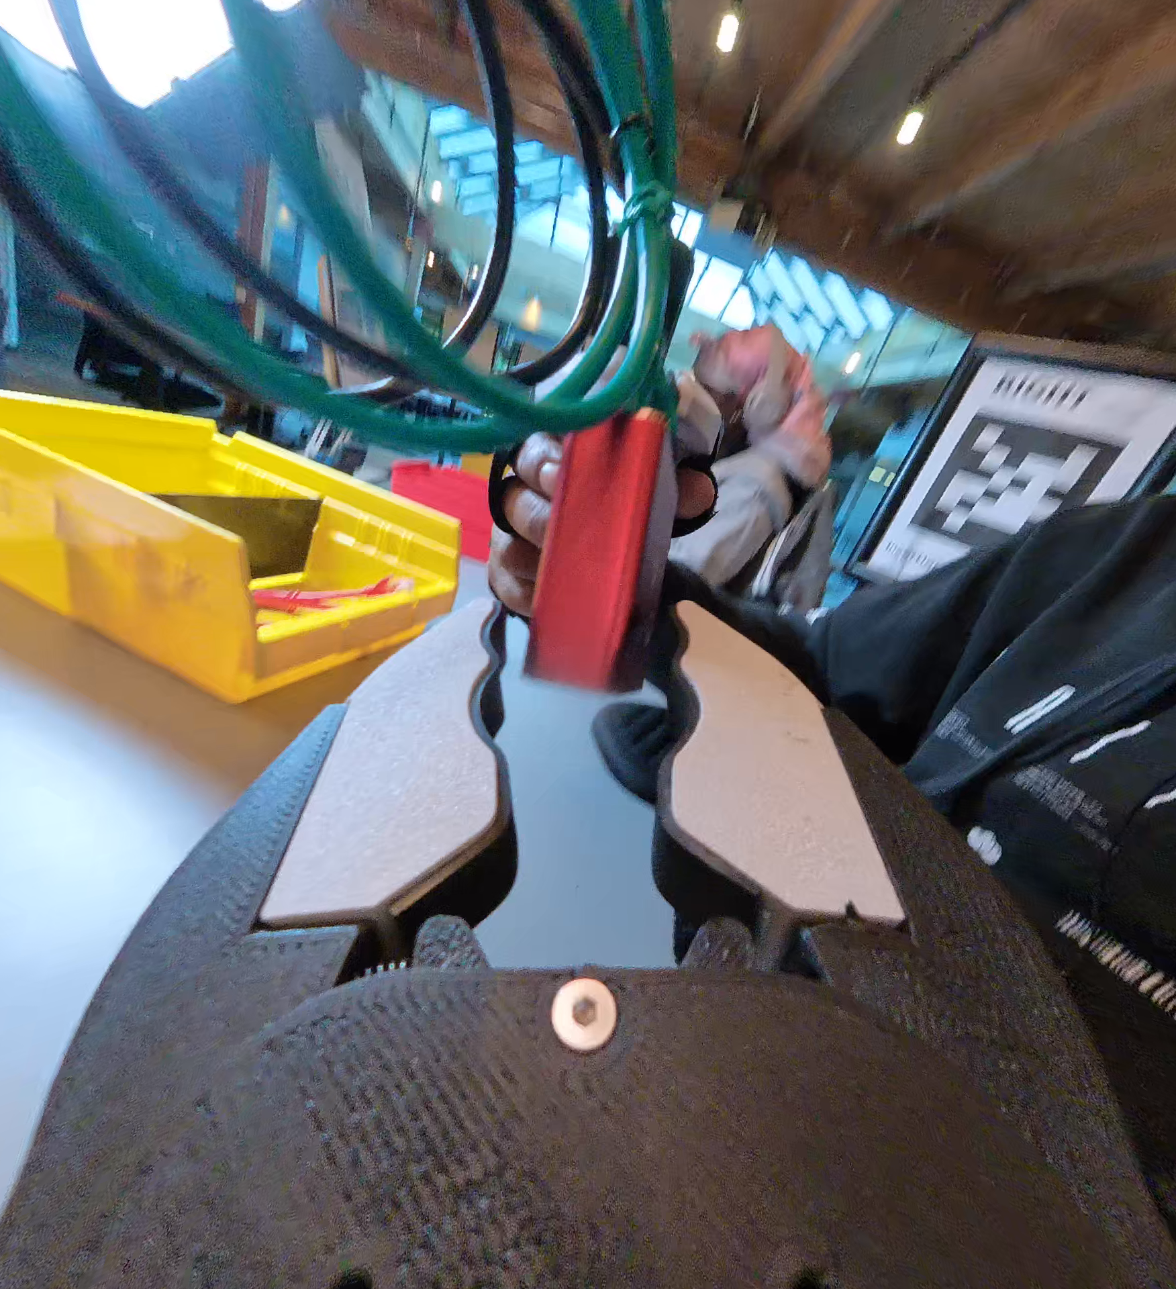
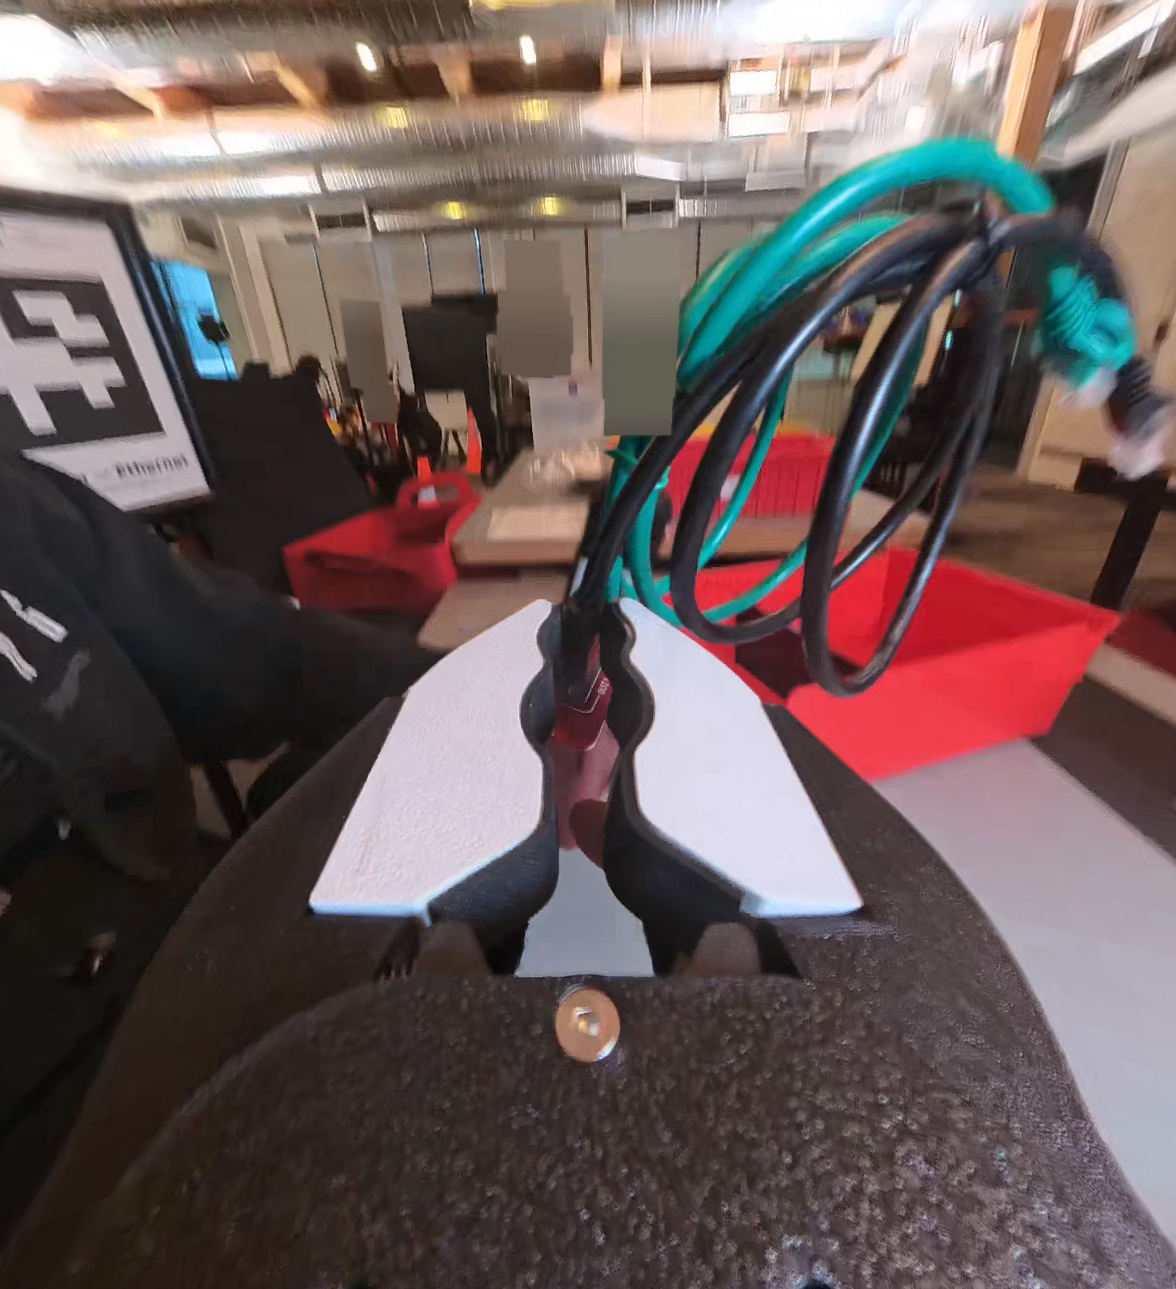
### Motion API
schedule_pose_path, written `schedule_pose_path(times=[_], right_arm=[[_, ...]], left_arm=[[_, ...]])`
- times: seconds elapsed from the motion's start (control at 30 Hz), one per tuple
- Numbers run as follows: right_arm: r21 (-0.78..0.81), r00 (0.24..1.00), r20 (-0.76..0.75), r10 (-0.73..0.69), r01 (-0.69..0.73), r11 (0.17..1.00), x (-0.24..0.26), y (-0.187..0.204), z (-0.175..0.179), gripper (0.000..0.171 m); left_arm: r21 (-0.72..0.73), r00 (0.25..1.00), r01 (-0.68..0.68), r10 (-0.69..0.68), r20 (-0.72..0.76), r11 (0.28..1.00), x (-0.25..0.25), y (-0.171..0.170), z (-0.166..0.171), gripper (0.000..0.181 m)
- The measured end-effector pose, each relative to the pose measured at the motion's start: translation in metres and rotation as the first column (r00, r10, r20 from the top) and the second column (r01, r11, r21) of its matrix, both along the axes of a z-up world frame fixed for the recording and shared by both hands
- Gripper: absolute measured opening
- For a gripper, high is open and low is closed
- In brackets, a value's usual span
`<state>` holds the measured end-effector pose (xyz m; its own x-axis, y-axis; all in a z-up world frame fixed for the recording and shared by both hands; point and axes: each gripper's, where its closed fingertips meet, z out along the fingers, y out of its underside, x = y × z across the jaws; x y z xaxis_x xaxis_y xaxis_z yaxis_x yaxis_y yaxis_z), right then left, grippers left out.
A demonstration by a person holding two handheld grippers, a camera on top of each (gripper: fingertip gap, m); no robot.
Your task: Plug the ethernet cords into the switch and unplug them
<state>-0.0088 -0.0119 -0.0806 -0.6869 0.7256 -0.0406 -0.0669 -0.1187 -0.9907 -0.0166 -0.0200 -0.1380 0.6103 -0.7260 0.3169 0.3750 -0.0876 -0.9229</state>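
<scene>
Switch (image 2: 582, 725) pinched between right fingers (image 2: 460, 760), cords (image 2: 843, 446) aloft

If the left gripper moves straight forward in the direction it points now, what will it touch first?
Most likely the red switch, held up just beyond the open left gripper, in line with the gap between its fingers. The right gripper holds it, green and black cords looping above. Depth is unclear.
</scene>
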Motion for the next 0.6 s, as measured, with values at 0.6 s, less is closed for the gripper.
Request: schedule_pose_path(times=[0.6], right_arm=[[-0.205,0.996,-0.037,-0.082,0.072,0.976,0.009,0.015,0.016,0.009]], left_arm=[[0.21,0.975,-0.217,0.222,0.002,0.953,-0.007,-0.007,0.086,0.027]])
